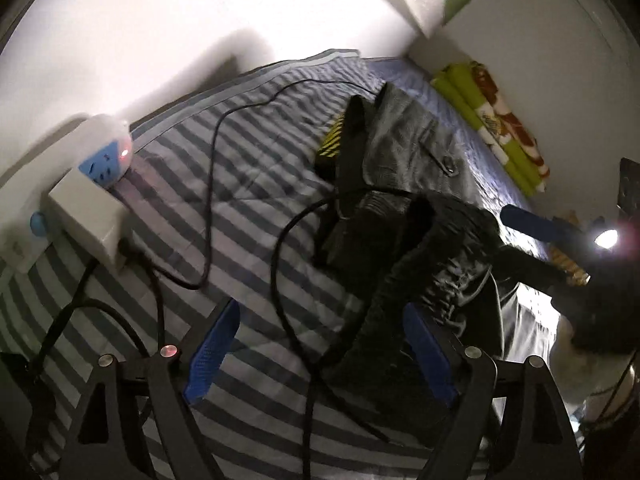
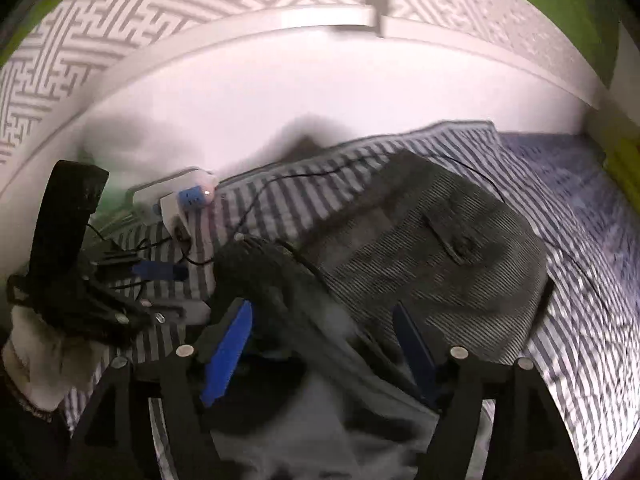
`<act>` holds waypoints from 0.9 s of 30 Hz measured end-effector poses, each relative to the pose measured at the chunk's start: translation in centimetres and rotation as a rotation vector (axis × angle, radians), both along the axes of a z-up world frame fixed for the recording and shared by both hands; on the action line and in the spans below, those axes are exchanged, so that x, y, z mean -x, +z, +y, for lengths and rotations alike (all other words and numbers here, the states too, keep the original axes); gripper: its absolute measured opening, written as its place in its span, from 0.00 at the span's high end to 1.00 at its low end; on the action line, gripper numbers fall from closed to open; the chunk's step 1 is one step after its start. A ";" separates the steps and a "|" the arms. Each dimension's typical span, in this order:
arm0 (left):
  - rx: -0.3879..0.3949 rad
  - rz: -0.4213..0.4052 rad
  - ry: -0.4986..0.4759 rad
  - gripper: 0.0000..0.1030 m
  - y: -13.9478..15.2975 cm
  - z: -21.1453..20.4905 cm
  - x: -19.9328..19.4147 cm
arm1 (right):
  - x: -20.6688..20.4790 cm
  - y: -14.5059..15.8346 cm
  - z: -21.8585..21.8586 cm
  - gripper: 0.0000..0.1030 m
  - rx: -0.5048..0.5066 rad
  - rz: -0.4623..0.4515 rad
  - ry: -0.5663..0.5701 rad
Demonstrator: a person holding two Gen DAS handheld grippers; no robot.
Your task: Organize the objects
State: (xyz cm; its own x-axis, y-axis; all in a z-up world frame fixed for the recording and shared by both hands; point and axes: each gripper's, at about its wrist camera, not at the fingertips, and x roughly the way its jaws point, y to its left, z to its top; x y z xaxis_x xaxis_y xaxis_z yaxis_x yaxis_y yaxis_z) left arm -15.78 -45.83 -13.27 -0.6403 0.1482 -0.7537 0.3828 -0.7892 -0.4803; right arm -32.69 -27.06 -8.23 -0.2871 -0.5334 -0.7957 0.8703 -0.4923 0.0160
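One striped bed sheet (image 1: 248, 184) fills the middle of the left wrist frame. On it lie two garments: one grey corduroy piece (image 2: 448, 248) right of centre in the right wrist frame, and one black shiny piece (image 1: 436, 272) at lower right of centre in the left wrist frame. One yellow-and-black striped item (image 1: 331, 142) peeks out above centre; most of it is hidden. One power strip (image 1: 105, 160) sits at the left edge, with one white adapter block (image 1: 86, 216) plugged in just below it. Black cables (image 1: 212, 184) cross the sheet; at least three, exact count unclear. One folded green-and-orange blanket (image 1: 492, 120) lies at upper right.
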 end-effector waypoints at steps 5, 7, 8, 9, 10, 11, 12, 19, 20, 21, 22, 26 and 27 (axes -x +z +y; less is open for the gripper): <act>-0.089 0.030 0.114 0.17 -0.4 -3.2 -1.7 | -2.6 -2.8 -2.9 0.84 -0.121 0.094 0.088; -0.116 0.038 0.126 0.17 -0.5 -3.8 -1.9 | -3.8 -2.3 -1.7 0.89 -0.083 0.107 0.083; -0.106 0.037 0.124 0.17 -0.4 -3.8 -1.8 | -5.2 -1.5 -0.4 0.89 -0.029 0.126 0.105; -0.091 0.035 0.119 0.17 -0.3 -3.7 -1.6 | -6.7 -1.0 0.7 0.89 -0.004 0.161 0.118; -0.068 0.035 0.111 0.17 -0.1 -3.4 -1.4 | -7.7 -0.6 1.5 0.90 0.002 0.186 0.128; -0.065 0.040 0.102 0.17 0.0 -3.3 -1.3 | -10.1 -0.5 2.8 0.90 0.009 0.220 0.177; -0.066 0.045 0.097 0.17 0.2 -3.1 -1.2 | -11.2 -0.5 3.2 0.91 0.006 0.226 0.197; -0.066 0.018 0.071 0.17 -0.5 -2.1 0.0 | -18.0 -2.8 4.5 0.92 -0.069 0.279 0.359; -0.057 0.013 0.066 0.17 -0.5 -1.8 0.2 | -17.8 -2.8 4.4 0.92 -0.068 0.277 0.359; -0.044 0.007 0.066 0.17 -0.5 -1.6 0.3 | -17.5 -2.7 4.2 0.92 -0.062 0.269 0.350; -0.027 0.000 0.068 0.17 -0.5 -1.4 0.3 | -16.5 -2.5 4.2 0.92 -0.050 0.251 0.329; -0.027 0.000 0.071 0.17 -0.4 -1.3 0.5 | -9.5 -2.1 3.9 0.93 -0.027 0.124 0.158; -0.028 -0.003 0.072 0.17 -0.5 -1.2 0.6 | -7.7 -2.3 3.6 0.93 -0.032 0.099 0.126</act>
